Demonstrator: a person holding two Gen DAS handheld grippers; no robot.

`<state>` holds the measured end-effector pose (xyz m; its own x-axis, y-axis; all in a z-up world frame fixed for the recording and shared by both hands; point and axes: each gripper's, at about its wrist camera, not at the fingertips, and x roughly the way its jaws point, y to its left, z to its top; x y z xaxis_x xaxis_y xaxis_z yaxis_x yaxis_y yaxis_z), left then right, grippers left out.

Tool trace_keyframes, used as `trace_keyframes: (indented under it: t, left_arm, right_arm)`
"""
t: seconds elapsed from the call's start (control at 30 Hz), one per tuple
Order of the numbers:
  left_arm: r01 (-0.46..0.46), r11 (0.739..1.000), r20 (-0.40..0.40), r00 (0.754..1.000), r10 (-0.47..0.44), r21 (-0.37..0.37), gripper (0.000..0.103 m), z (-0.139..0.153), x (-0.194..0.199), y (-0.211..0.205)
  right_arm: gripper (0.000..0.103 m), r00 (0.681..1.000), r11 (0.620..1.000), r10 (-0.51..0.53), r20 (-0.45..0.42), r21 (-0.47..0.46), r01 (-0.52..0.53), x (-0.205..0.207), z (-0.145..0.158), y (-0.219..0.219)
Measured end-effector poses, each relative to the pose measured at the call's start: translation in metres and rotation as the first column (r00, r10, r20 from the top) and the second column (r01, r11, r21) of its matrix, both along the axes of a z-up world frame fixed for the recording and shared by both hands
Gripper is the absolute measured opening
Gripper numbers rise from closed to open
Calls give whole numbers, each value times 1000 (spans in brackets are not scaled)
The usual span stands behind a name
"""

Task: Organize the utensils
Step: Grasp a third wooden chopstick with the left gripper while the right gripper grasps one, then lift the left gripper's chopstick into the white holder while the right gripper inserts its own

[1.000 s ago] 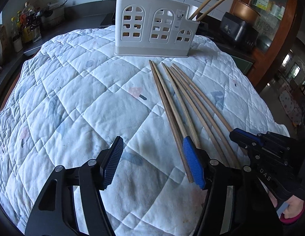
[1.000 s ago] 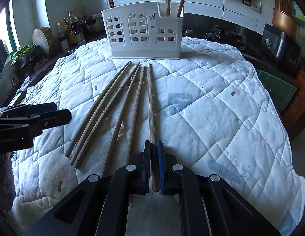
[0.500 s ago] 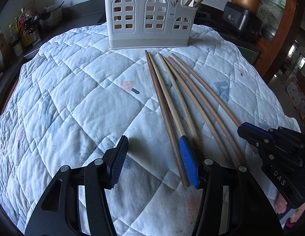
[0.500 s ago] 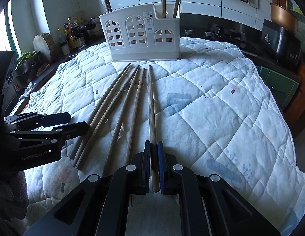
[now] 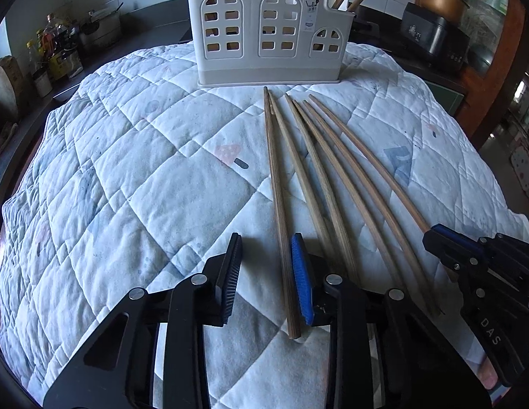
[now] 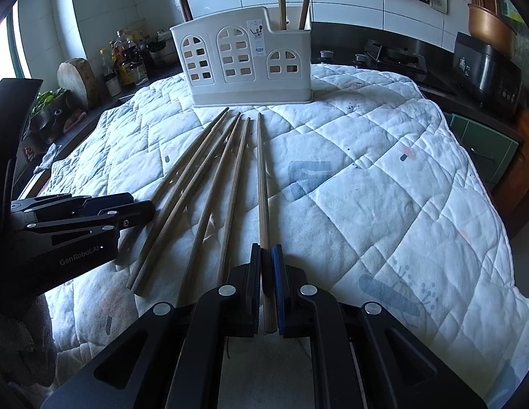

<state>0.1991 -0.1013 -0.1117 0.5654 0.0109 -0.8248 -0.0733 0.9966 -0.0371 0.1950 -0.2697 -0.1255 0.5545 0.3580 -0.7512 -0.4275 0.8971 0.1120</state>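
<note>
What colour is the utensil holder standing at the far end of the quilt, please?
The utensil holder is off-white, clearest in the left wrist view.

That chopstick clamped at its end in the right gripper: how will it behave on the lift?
The chopstick looks stiff, so probably no droop. Held at one end by the right gripper, its far tip may sag or swing. Round wood could slip.

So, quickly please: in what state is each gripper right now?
Left gripper: closing around the leftmost chopstick, pads not yet pressing it.
Right gripper: shut on the rightmost chopstick.
</note>
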Motion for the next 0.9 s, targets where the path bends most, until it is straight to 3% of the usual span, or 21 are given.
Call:
trace_keyframes:
  t: [0.27, 0.37, 0.47, 0.6, 0.9]
  left_arm:
    - [11, 998, 16, 1000, -10, -65, 26, 0, -1, 6]
    - [27, 999, 28, 999, -26, -43, 26, -2, 0, 1]
    - [39, 999, 45, 998, -38, -23, 16, -2, 0, 3]
    - [64, 997, 45, 997, -62, -50, 6, -1, 1, 13]
    - [137, 986, 127, 984, -125, -95, 6, 22, -10, 32]
  right_arm:
    - [7, 1000, 1000, -3, -11, 1, 3, 2, -2, 0]
    - [7, 1000, 1000, -4, -17, -5, 4, 3, -3, 1]
    - [7, 1000, 1000, -4, -14, -17, 4, 2, -3, 3]
    - [7, 1000, 1000, -6, -5, -22, 5, 0, -1, 4]
    - [7, 998, 1000, -6, 68, -20, 7, -12, 23, 7]
